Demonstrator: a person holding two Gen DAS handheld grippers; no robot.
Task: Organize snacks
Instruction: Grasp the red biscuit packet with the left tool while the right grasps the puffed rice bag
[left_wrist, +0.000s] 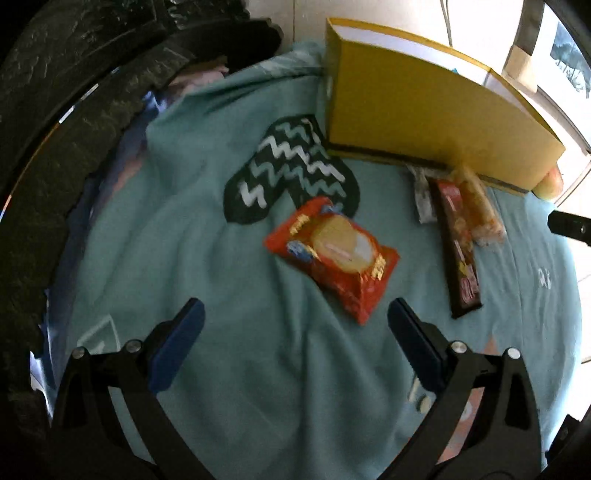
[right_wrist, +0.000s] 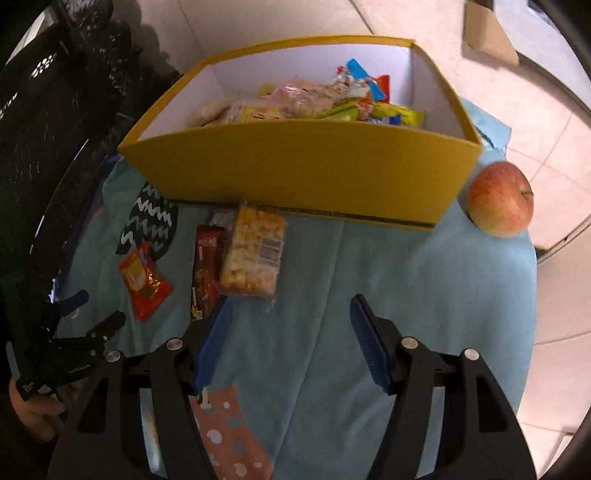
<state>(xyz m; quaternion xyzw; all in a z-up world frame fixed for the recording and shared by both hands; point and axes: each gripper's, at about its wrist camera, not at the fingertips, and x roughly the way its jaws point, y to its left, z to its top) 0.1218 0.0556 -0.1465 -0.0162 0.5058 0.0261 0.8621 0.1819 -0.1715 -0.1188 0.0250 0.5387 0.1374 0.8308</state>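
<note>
The left tool (left_wrist: 295, 325) hangs wide open and empty, the red snack packet (left_wrist: 332, 251) just ahead; the right tool (right_wrist: 290, 321), half open, holds nothing, the popcorn bag (right_wrist: 255, 251) ahead-left.

Pale tiled floor (right_wrist: 554, 295), teal blanket (right_wrist: 424, 295) with a dark zigzag patch (left_wrist: 291, 170), black textured furniture (left_wrist: 55, 110) alongside.

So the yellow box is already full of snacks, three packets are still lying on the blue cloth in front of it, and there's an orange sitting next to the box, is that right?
Nearly. The fruit beside the yellow box is an apple, red and yellow with a stem, not an orange; the right wrist view shows it. The rest holds: the red packet, dark bar and clear popcorn bag lie on the blue cloth.
</note>
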